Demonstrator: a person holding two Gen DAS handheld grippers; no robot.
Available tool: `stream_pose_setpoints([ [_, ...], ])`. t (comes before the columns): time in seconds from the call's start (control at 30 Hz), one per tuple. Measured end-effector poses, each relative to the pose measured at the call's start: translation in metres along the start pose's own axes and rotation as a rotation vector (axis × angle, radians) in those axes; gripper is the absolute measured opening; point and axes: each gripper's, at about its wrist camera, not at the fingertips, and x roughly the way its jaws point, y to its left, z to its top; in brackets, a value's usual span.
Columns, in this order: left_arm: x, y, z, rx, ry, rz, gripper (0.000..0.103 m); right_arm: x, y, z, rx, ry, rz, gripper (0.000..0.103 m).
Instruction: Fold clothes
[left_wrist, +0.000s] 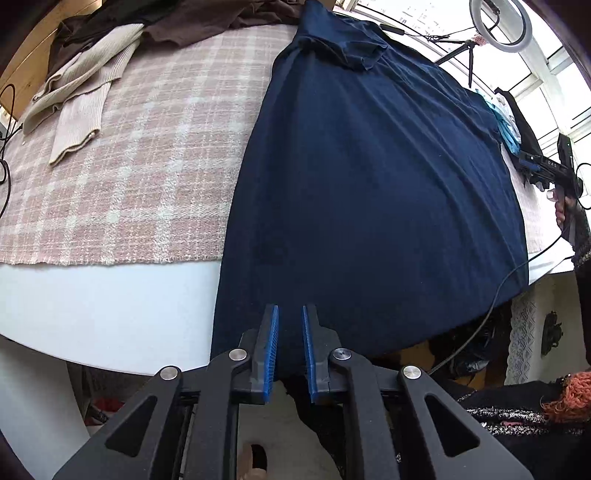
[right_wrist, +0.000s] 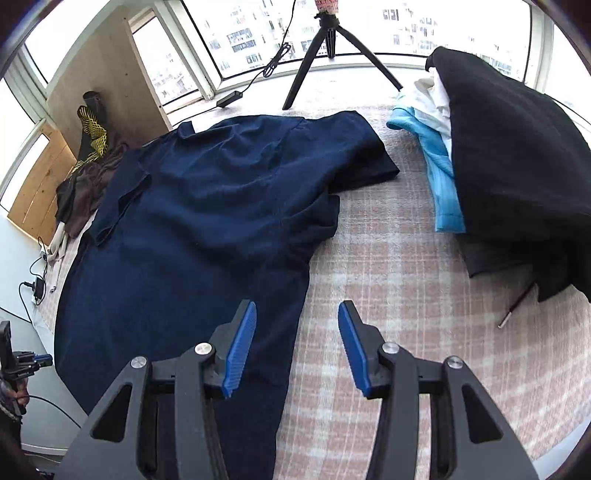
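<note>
Black claw arms, blue ribbed pads, silver screws; dark speckled sleeve.

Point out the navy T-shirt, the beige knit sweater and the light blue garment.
navy T-shirt (right_wrist: 192, 221): right wrist view, chest area.
beige knit sweater (left_wrist: 79, 122): left wrist view, ribbed sleeve.
light blue garment (right_wrist: 441, 173): right wrist view, exposed folded edge.

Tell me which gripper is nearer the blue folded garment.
Right. The right gripper hovers open over the plaid cloth near the blue folded garment; the left gripper is at the navy shirt's hem, farther away.
</note>
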Motion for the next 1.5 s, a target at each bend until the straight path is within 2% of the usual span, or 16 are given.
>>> stream_pose_setpoints([
  [0.07,0.012,0.005,-0.002,-0.045,0.024,0.034,0.011,0.028,-0.007,0.017,0.02,0.042,0.045,0.046],
  [0.17,0.007,0.016,-0.004,-0.14,0.002,0.025,0.011,0.051,-0.007,0.026,-0.007,0.058,0.094,0.045],
  [0.2,0.007,0.019,-0.004,-0.162,0.002,0.031,0.011,0.052,-0.005,0.026,-0.028,0.057,0.102,0.029],
  [0.23,0.006,0.021,-0.005,-0.184,0.003,0.036,0.011,0.053,-0.002,0.027,-0.05,0.055,0.111,0.005],
  [0.37,0.006,0.016,-0.005,-0.181,0.01,0.064,0.011,0.033,0.01,0.032,-0.167,0.001,0.09,0.004],
  [0.43,0.006,0.016,-0.004,-0.183,0.019,0.064,0.011,0.023,0.007,0.036,-0.178,-0.042,0.08,0.004],
  [0.47,0.006,0.016,-0.003,-0.186,0.025,0.061,0.011,0.033,0.005,0.037,-0.172,-0.022,0.063,0.004],
  [0.6,0.007,0.014,0.0,-0.166,0.05,0.064,0.011,0.065,-0.001,0.039,-0.144,0.061,-0.002,0.006],
  [0.7,0.006,0.011,0.002,-0.154,0.067,0.074,0.011,0.048,-0.007,0.042,-0.104,0.018,-0.024,0.022],
  [0.73,0.005,0.01,0.003,-0.149,0.071,0.076,0.011,0.046,-0.007,0.042,-0.093,0.017,-0.022,0.034],
  [0.8,-0.006,0.004,0.009,-0.133,0.033,0.048,0.012,0.046,-0.004,0.041,-0.088,0.035,-0.006,0.048],
  [0.93,-0.024,-0.003,0.037,-0.07,-0.042,0.031,0.026,0.066,0.012,0.032,-0.139,0.105,-0.018,0.048],
  [1.1,-0.006,0.001,0.096,-0.005,-0.029,0.033,0.036,0.07,0.018,0.03,-0.167,0.104,-0.052,0.048],
  [1.2,0.01,0.002,0.137,0.01,-0.03,0.013,0.04,0.069,0.018,0.027,-0.178,0.103,-0.067,0.048],
  [1.43,0.033,-0.014,0.215,0.095,-0.062,0.08,0.041,0.073,0.032,0.023,-0.252,0.121,-0.126,0.048],
  [1.5,0.037,-0.016,0.235,0.093,-0.073,0.065,0.041,0.073,0.03,0.022,-0.25,0.119,-0.123,0.048],
])
